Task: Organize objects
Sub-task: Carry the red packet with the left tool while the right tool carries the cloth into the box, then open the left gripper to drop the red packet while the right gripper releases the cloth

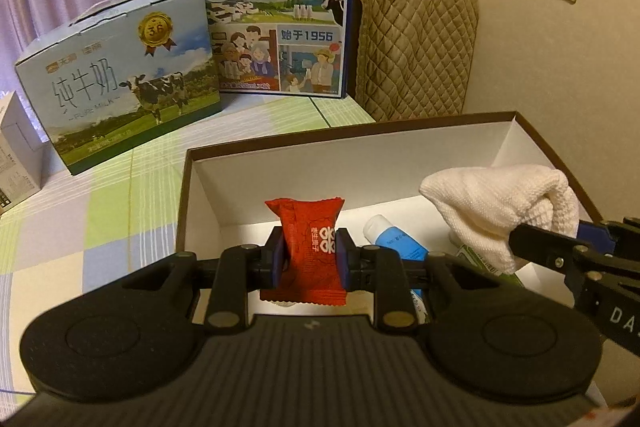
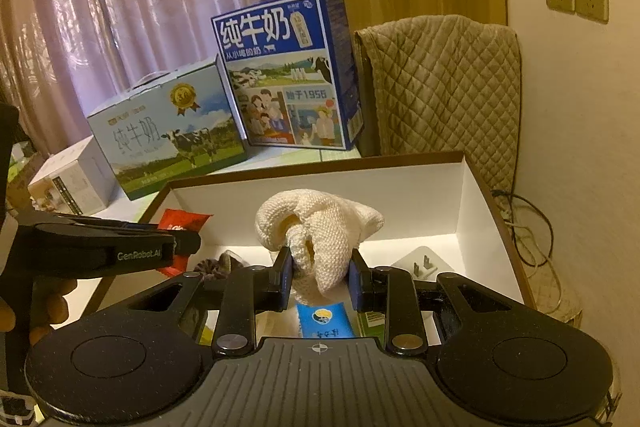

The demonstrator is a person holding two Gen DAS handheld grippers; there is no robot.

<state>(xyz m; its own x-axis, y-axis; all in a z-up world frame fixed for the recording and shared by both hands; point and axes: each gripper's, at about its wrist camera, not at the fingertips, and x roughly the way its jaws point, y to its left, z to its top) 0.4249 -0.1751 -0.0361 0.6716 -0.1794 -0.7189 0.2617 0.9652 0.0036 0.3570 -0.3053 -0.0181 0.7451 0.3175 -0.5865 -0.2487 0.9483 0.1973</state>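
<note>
Both grippers are built in matte black plastic. On the left gripper (image 1: 310,259), blue pads (image 1: 279,259) are fitted inside the fingers, and round brass-toned pivot screws are seen on the linkage bars. The same is found on the right gripper (image 2: 320,277). White "GenRobot.AI" lettering is printed along one finger.

We see the open box (image 2: 472,187) nearest on the table (image 1: 100,211). Over it, the left gripper (image 1: 310,259) pinches a snack packet (image 1: 308,251); to its right, the right gripper (image 2: 320,279) pinches a knitted cloth (image 2: 320,227). In the box: a tube (image 1: 394,237), a plug adapter (image 2: 424,261). Behind the box stand two milk cartons (image 1: 120,75), (image 1: 276,11); right of them, a draped chair (image 2: 440,87).
</note>
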